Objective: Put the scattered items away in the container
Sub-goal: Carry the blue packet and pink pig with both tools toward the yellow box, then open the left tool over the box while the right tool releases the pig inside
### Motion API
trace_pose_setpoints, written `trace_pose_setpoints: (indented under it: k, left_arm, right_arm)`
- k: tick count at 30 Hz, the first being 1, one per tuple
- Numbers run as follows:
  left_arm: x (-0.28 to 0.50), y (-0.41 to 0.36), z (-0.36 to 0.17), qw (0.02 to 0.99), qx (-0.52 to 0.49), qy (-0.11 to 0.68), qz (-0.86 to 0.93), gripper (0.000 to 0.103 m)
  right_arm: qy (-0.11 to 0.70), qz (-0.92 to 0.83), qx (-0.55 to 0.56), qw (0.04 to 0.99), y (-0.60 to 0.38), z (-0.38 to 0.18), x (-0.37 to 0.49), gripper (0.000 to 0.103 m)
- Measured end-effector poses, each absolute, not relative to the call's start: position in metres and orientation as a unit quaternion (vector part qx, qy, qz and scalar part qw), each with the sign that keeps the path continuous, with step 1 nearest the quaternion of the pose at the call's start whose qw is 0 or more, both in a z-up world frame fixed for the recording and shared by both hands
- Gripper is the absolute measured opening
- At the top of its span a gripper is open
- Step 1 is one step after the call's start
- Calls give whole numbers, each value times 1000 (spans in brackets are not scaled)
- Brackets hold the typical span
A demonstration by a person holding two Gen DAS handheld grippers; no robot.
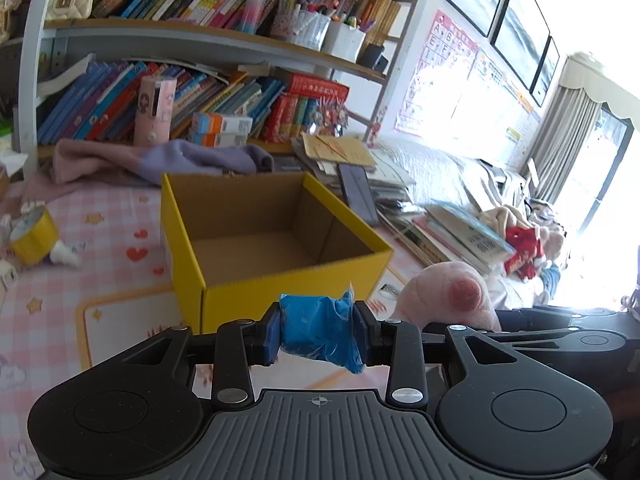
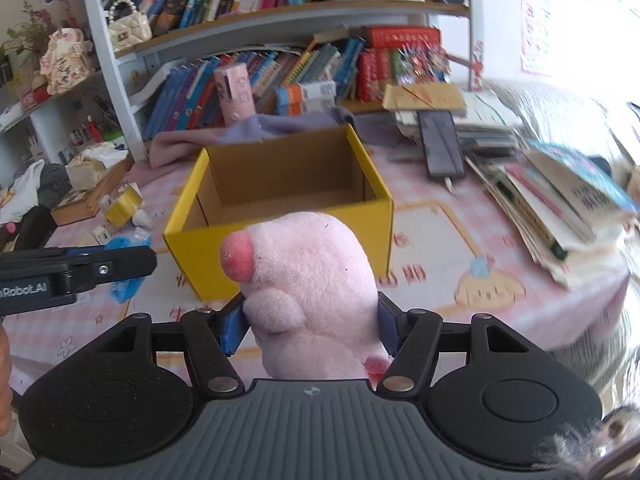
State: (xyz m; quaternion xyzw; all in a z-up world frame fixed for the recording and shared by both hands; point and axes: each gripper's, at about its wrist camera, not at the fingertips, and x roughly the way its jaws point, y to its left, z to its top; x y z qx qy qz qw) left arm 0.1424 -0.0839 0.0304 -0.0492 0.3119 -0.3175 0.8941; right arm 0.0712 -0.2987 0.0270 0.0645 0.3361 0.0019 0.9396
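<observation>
your left gripper [image 1: 318,334] pinches a blue packet [image 1: 318,330], your right gripper [image 2: 310,326] clamps a pink plush [image 2: 304,280]; the yellow box [image 2: 280,184] sits empty mid-bench, and releasing short drops both outside its near wall

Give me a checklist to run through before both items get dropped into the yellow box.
1. Left gripper fingers clamp the blue packet: ok.
2. Right gripper fingers clamp the pink plush toy: ok.
3. Yellow box open on top, nothing seen inside: ok.
4. Packet over the box opening: not ok, it is short of the near wall.
5. Plush toy over the opening: not ok, also short.
6. Room for both items: cannot tell.
</observation>
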Motion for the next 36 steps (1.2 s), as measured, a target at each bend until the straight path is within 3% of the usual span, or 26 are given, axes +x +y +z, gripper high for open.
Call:
trace_pose_setpoints:
  k: [16,36]
  left_arm:
    - [232,-129,44,928,-13,278,-248,35]
    - [308,-179,-33,896,79,387,-200,35]
  right_arm:
    - [282,100,-32,954,-329,51,219,61]
    - [417,186,-144,878,-319,-41,335,62]
